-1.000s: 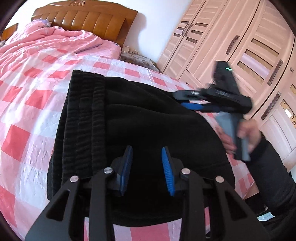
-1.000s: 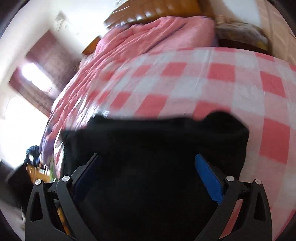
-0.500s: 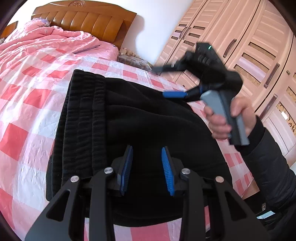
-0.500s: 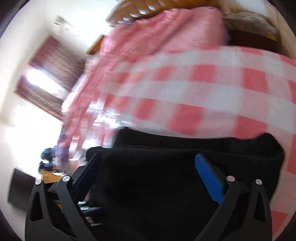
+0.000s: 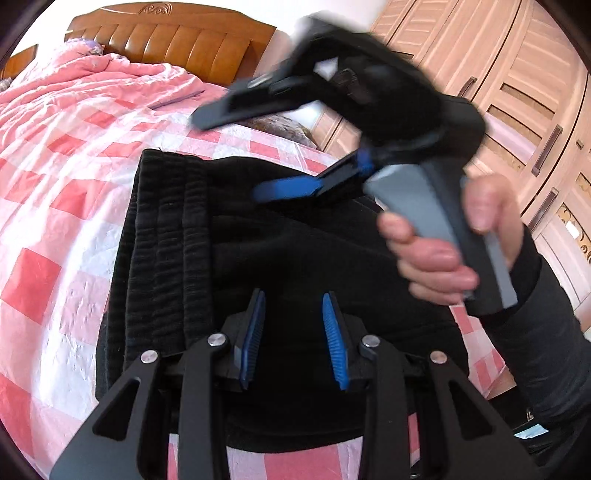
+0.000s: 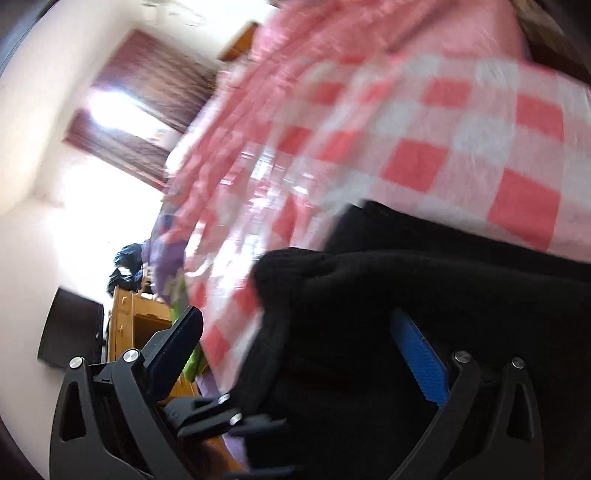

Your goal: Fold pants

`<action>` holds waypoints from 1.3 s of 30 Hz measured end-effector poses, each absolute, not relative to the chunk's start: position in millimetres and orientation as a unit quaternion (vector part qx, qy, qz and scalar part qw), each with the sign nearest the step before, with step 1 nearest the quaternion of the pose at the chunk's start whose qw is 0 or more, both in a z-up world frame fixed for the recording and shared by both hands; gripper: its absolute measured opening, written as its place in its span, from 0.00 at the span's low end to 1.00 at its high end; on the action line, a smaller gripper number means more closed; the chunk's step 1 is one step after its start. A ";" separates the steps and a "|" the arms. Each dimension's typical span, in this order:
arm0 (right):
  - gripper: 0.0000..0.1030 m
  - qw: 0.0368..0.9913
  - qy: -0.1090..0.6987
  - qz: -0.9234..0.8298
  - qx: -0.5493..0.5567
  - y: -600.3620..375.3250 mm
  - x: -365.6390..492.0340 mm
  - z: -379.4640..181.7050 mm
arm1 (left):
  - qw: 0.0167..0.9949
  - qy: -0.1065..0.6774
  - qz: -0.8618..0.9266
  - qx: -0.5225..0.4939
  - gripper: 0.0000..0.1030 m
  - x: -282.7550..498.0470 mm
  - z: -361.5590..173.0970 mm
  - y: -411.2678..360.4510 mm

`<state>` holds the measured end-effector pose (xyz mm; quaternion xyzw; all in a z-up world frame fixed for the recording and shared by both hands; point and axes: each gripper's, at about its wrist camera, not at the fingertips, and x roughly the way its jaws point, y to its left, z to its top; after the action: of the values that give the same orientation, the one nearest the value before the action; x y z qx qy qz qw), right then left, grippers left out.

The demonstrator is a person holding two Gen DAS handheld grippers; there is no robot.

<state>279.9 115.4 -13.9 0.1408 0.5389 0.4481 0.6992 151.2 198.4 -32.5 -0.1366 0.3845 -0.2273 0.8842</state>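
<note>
Lying folded on the pink checked bedsheet (image 5: 55,206), the black pants (image 5: 295,240) form a compact dark block with the ribbed waistband (image 5: 166,240) stacked along its left edge, so I read the long axis as running from just under my left gripper (image 5: 293,332) away toward the headboard (image 5: 173,33). My left gripper sits low over the near edge of the pants, its blue pads parted with nothing between them. My right gripper (image 5: 266,147) is raised above the far right part of the fabric, blurred, its fingers spread wide and empty; its own view is smeared, showing only black cloth below and checked sheet beyond. I judge the left tool is the nearer one to the near hem, so any further fold across the short way would start there, with the right needing to come down first.
</note>
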 end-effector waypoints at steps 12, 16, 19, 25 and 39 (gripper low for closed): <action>0.96 0.643 0.573 0.456 0.224 150.4 307.9 -37.3 | 0.889 0.376 -0.222 -0.137 0.32 142.9 -32.9 197.0; 0.96 0.687 0.500 0.478 0.220 95.5 288.1 10.0 | 0.880 0.385 -0.226 -0.162 0.48 139.3 -23.5 198.4; 0.96 0.756 0.433 0.444 0.210 20.5 263.0 38.9 | 0.887 0.369 -0.217 -0.171 0.89 129.8 -2.2 202.3; 0.96 0.859 0.406 0.279 0.142 -65.1 205.0 18.8 | 0.911 0.351 -0.184 -0.116 0.98 157.1 41.9 194.0; 0.96 0.860 0.400 0.299 -0.106 12.2 138.1 -46.4 | 0.887 0.445 -0.117 0.033 0.99 218.4 -41.0 171.5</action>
<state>138.1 12.2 -46.4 -0.1059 0.3998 0.2993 0.8599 218.4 171.5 -41.0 0.0326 0.4446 -0.1172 0.8874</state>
